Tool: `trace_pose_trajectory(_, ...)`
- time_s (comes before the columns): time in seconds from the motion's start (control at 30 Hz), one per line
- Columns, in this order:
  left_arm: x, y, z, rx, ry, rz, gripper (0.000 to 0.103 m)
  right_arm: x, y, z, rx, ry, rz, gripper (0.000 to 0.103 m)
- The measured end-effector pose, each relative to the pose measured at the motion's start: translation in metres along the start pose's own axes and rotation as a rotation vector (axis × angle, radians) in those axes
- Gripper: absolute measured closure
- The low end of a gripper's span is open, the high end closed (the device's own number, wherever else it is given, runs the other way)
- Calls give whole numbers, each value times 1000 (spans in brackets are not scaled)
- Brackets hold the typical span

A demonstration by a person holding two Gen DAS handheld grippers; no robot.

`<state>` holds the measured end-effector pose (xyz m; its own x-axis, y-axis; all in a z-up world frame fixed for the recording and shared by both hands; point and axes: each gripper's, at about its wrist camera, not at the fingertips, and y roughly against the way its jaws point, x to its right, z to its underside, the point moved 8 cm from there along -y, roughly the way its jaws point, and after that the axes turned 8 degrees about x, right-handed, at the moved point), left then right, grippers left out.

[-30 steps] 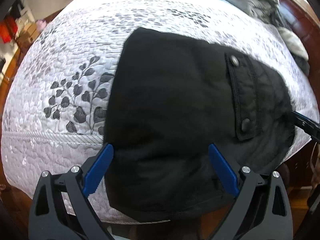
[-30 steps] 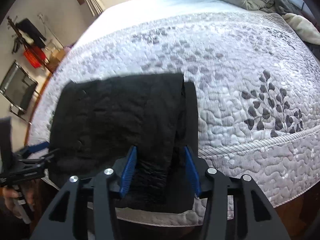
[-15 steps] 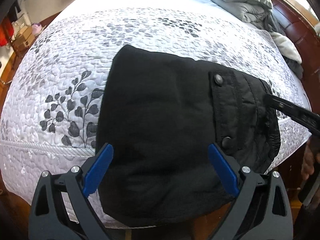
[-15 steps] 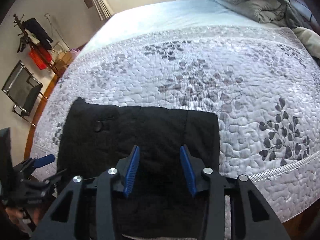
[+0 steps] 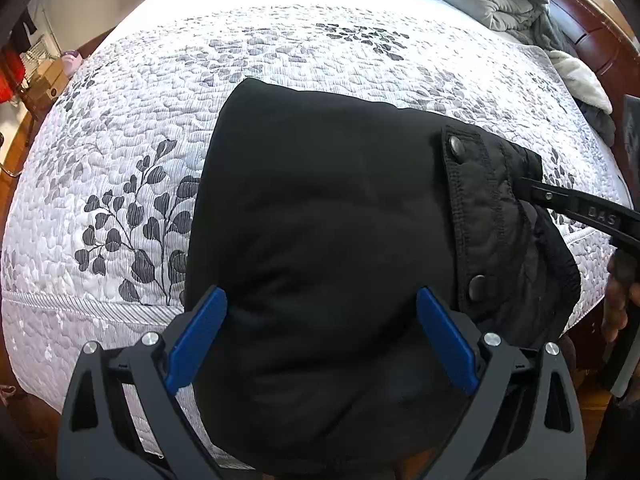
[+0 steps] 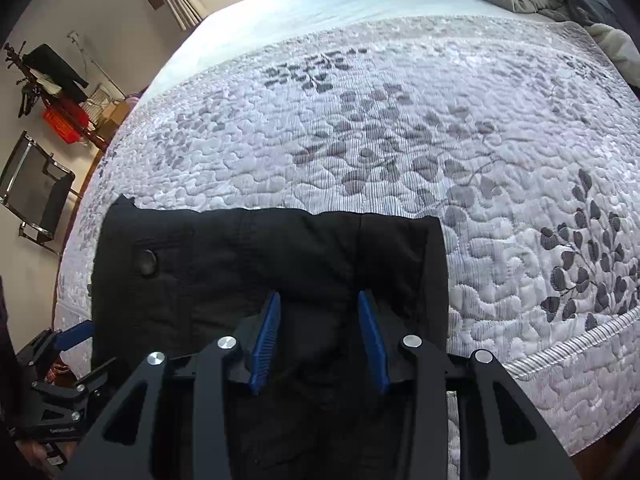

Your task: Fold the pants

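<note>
Item: black pants, lying folded into a compact block at the near edge of the quilted bedspread, snap-flap pocket on top; folding looked largely done, with only a final squaring-up perhaps left. My left gripper stood wide open over the block, and my right gripper also stood apart, grasping nothing. Against the frame a second earlier, the right had risen and drawn back from the cloth.

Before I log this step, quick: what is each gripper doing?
Left gripper: jaws wide open over the black pants, gripping nothing.
Right gripper: jaws open above the pants, gripping nothing.
</note>
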<state>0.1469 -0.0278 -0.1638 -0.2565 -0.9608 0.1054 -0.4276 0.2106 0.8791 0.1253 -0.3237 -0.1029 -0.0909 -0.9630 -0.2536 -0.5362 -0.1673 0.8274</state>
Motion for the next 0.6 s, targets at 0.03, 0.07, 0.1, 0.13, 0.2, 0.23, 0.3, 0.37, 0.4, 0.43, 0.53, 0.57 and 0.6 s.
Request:
trace_pose_trajectory(0.03,-1,1,0,-1,5,3,7,-1,5,-1,12,1,-1,61)
trace_pose_trajectory(0.07,-2,2,0,-2,15,10,7,-2,13,-1,28,5,1,61)
trace_pose_trajectory(0.1,-2,3,1,-4,22,15,7,-3,18,-1,36,8,2,61)
trace_pose_trajectory(0.13,-3,3,1,-8,30,19,7,-4,21,-1,40,10,1,61)
trace_pose_trajectory(0.2,-1,5,2,-10,39,32,7,-8,28,1,39,18,-6,61)
trace_pose_trajectory(0.23,0,6,2,-10,38,36,7,-9,29,3,37,22,-9,61)
trace_pose_trajectory(0.3,3,8,3,-6,26,38,7,-11,32,9,32,30,-10,61)
trace_pose_trajectory(0.37,4,7,5,-6,12,34,7,-11,30,14,24,32,-3,61)
trace_pose_trajectory(0.4,5,5,7,-5,-2,25,7,-10,27,17,16,32,4,61)
trace_pose_trajectory(0.43,6,4,8,-3,-11,13,7,-8,22,21,5,30,12,61)
trace_pose_trajectory(0.53,5,-2,10,1,-37,-23,7,-5,12,26,-10,14,8,61)
trace_pose_trajectory(0.57,5,-3,10,2,-46,-28,7,-4,11,26,-8,12,6,61)
trace_pose_trajectory(0.6,5,-3,10,2,-51,-31,7,-5,12,26,-6,11,3,61)
